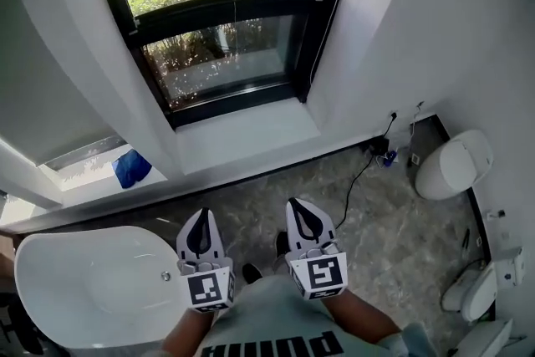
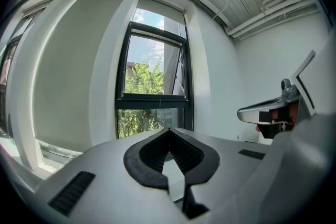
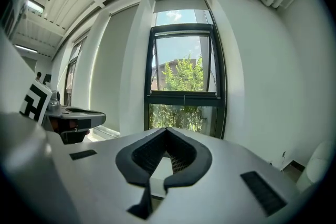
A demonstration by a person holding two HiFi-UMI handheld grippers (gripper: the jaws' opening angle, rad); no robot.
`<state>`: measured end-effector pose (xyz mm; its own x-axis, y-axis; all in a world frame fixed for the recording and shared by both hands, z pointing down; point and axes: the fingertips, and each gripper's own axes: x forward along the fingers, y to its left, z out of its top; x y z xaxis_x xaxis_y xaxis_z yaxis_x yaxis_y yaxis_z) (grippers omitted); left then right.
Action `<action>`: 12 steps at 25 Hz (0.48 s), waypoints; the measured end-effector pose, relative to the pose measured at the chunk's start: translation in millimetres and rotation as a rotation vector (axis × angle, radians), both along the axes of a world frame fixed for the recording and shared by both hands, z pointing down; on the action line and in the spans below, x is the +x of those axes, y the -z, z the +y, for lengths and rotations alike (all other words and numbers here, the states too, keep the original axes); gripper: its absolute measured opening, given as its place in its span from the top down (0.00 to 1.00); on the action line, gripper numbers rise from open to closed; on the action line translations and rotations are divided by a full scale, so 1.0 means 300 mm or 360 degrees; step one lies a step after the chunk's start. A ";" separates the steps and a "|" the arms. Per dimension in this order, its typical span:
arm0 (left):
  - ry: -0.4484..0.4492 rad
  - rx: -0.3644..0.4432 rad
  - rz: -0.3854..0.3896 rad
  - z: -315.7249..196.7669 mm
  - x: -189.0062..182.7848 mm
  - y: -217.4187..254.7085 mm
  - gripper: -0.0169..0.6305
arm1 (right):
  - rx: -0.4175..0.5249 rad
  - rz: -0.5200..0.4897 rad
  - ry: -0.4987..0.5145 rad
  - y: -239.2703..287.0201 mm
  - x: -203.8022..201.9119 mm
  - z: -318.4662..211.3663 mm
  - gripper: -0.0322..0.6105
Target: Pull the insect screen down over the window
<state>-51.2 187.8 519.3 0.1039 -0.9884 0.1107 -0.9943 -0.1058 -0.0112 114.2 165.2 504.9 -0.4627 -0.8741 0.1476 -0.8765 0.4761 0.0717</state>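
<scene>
Left tool [image 2: 169,131] and right tool [image 3: 167,130], both clenched empty, face the window [image 3: 184,76] well ahead; no insect screen covers its panes.

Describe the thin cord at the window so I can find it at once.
Start at the tall black-framed window set in the white wall. Find its horizontal black crossbar, which splits the upper pane from the lower. The cord is the single hair-thin vertical line hanging across that bar's middle, far thinner than any frame member.
</scene>
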 end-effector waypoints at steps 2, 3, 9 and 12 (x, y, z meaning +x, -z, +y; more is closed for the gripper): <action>-0.0008 -0.0022 0.0008 0.014 0.012 -0.029 0.95 | -0.0017 0.0002 -0.0002 -0.025 0.007 0.022 0.94; -0.0005 -0.0032 0.0011 0.022 0.012 -0.042 0.95 | -0.0026 0.0004 0.0003 -0.039 0.005 0.033 0.94; 0.0031 -0.0057 -0.0022 0.067 0.043 -0.084 0.95 | -0.0061 0.0006 0.0027 -0.107 0.037 0.074 0.94; 0.0038 -0.0058 -0.0030 0.072 0.053 -0.092 0.95 | -0.0075 0.0007 0.0008 -0.122 0.060 0.068 0.94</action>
<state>-35.3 209.3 546.8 0.0782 -0.9859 0.1482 -0.9962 -0.0830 -0.0264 132.1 185.6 541.4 -0.4665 -0.8638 0.1904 -0.8737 0.4835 0.0530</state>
